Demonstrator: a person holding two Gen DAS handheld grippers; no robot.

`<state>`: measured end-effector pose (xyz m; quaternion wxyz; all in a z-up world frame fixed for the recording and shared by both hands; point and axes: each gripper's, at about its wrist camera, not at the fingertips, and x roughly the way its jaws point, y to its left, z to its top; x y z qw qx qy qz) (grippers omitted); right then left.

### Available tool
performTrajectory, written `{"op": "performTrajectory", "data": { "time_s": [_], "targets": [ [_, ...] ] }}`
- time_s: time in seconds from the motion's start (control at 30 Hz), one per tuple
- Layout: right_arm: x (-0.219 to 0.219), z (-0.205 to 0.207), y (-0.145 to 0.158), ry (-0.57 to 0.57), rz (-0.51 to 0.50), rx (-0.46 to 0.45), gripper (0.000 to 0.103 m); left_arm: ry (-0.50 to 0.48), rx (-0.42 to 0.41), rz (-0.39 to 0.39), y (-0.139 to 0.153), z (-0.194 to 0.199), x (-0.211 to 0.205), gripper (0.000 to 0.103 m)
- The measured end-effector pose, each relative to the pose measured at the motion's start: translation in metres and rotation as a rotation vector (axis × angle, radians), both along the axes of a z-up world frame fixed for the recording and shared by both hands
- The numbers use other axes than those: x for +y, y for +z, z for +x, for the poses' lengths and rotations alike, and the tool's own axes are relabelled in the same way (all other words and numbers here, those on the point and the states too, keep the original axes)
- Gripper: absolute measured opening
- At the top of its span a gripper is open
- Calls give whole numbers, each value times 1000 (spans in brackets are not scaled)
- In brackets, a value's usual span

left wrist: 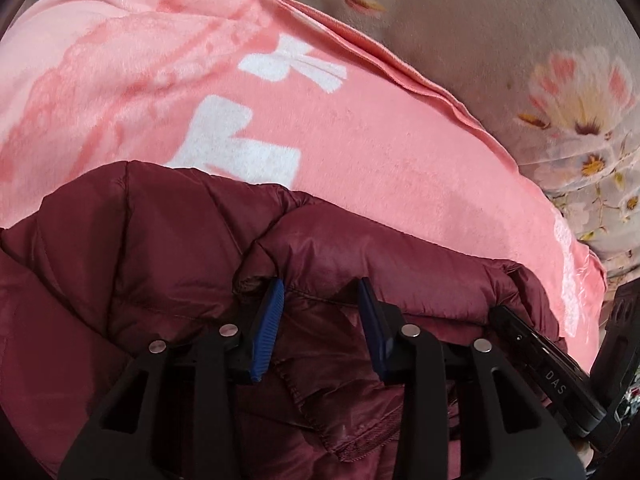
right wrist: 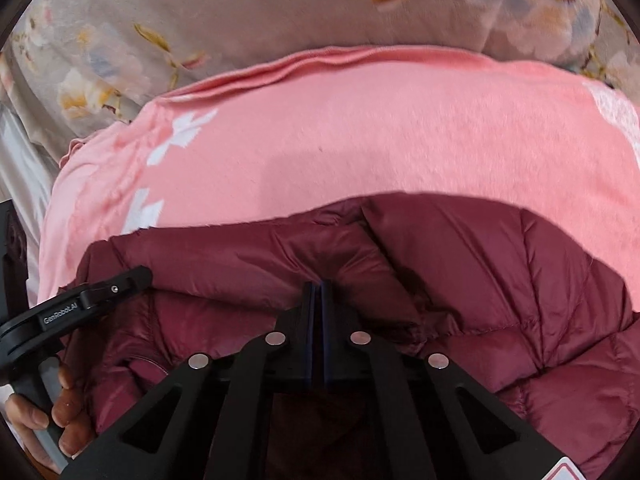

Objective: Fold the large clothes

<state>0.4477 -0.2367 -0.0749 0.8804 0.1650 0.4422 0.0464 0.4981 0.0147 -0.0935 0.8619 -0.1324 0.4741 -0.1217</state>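
Item one: a quilted, dark maroon puffer jacket (left wrist: 172,248) of shiny nylon, lying bunched on a pink fleece blanket with white block shapes (left wrist: 360,140). The blanket is spread over a grey bedcover printed with pale flowers (left wrist: 500,40), which gives me a soft, wide surface to fold on. The jacket sits at the near edge of the blanket, right under both my tools.

Item two: my left gripper (left wrist: 320,292), black with blue ribbed pads. Its jaws stand partly spread, with a ridge of jacket fabric lying between them. I cannot see the pads pressing on the cloth, so I judge it loose, either about to take or just letting go.

Item three: my right gripper (right wrist: 319,286), black, its two fingers pressed fully together with no gap. The tips rest against a jacket crease; whether any thin layer is caught between them I cannot tell.

Item four: my left hand (right wrist: 60,412), wrapped round the left tool's handle, seen at the edge of the right view.

Both tools angle downward at the same hem, side by side, probably to carry one edge over together.
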Motion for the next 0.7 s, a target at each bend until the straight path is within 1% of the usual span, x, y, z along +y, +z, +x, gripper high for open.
{"op": "performTrajectory", "data": {
  "time_s": [0.23,0.43,0.5,0.7],
  "targets": [
    [2,2,-10,2,4,-17,0,-24,-98,76,-7,-8,-11,36],
    [9,3,-10,4,-53,-25,0,-26,-115,95,-10,-7,-17,36],
    [9,3,-10,3,-57,-26,0,-26,-118,108,-10,-7,-19,36],
    [-2,0,-12,-7,35,-32,0,-23,-125,139,-9,-7,-22,37]
  ]
}}
